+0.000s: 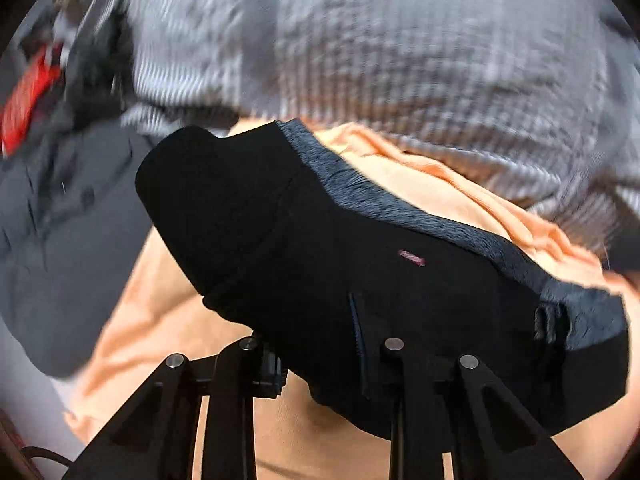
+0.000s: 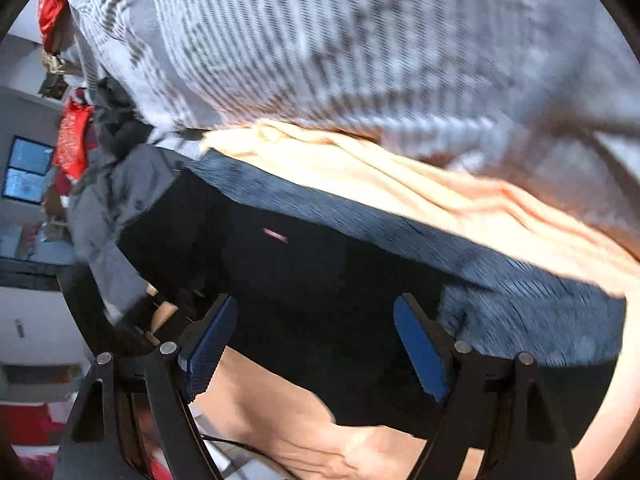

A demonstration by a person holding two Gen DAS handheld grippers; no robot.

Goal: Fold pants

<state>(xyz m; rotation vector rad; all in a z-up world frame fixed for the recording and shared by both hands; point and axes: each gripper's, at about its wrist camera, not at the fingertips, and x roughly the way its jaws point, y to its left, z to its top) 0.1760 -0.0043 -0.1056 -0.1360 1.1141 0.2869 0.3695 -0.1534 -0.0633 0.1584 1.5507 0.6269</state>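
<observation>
Black pants [image 1: 320, 248] with a grey fleecy waistband [image 1: 400, 208] and a small pink label lie folded on an orange cloth [image 1: 168, 320]. My left gripper [image 1: 320, 360] reaches under or into the pants' near edge; the fabric drapes over its fingers and hides the tips. In the right wrist view the same pants [image 2: 320, 280] fill the middle. My right gripper [image 2: 316, 344] is open, its blue pads [image 2: 420, 348] spread wide just above the pants' near edge, holding nothing.
A grey-and-white checked blanket [image 1: 400, 48] lies bunched behind the orange cloth [image 2: 400, 176]. A grey garment [image 1: 60, 240] lies at left. Red items [image 2: 72, 140] and a window [image 2: 28, 176] show at far left.
</observation>
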